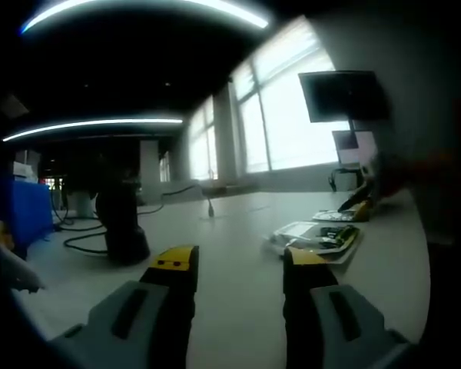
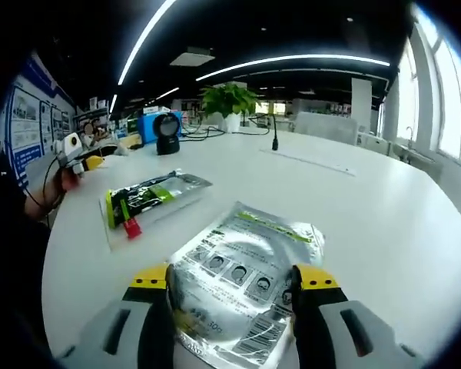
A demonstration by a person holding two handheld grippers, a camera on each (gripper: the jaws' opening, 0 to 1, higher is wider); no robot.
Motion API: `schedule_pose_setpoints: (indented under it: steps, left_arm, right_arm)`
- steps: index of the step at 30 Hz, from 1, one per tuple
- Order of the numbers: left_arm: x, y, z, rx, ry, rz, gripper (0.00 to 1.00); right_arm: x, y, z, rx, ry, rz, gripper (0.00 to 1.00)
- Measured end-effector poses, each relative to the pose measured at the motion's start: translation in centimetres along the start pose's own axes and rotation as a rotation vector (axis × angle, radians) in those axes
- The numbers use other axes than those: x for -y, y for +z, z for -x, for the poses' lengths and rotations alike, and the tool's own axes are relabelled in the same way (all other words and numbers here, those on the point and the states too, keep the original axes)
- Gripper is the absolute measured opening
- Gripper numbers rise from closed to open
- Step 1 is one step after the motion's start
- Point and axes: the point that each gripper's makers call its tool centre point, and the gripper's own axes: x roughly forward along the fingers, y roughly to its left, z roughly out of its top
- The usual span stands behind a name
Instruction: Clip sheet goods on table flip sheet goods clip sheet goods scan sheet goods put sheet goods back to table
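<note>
Big white table, and that floppy, slick foil pouch sits between the right gripper's wide-open fingers, best pinched by its near edge.

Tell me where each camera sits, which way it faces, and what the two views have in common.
Left gripper view: rides the left gripper, jaws apart, looking across the white table toward windows, a black scanner and distant packets.
Right gripper view: rides the right gripper, low over a silver packet lying between its open jaws; the left gripper shows at the left, a green packet beyond.
Shared: the table and both packets.
</note>
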Motion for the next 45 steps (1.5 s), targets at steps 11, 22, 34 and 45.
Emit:
schedule_pose_setpoints:
  steps: [11, 22, 34, 45]
  left_arm:
    - [0.0, 0.1, 0.1, 0.005, 0.001, 0.001, 0.36]
    - [0.1, 0.1, 0.1, 0.005, -0.001, 0.001, 0.36]
    - [0.1, 0.2, 0.1, 0.005, 0.002, 0.004, 0.36]
    - [0.0, 0.1, 0.1, 0.003, 0.005, 0.005, 0.36]
  right_arm:
    - [0.2, -0.1, -0.1, -0.040, -0.130, -0.062, 0.55]
    - [0.0, 0.0, -0.2, 0.004, -0.120, -0.061, 0.55]
    - [-0.7, 2.2, -0.3, 0.056, -0.118, -0.085, 0.65]
    - [0.9, 6.3, 0.8, 0.197, -0.201, -0.071, 0.50]
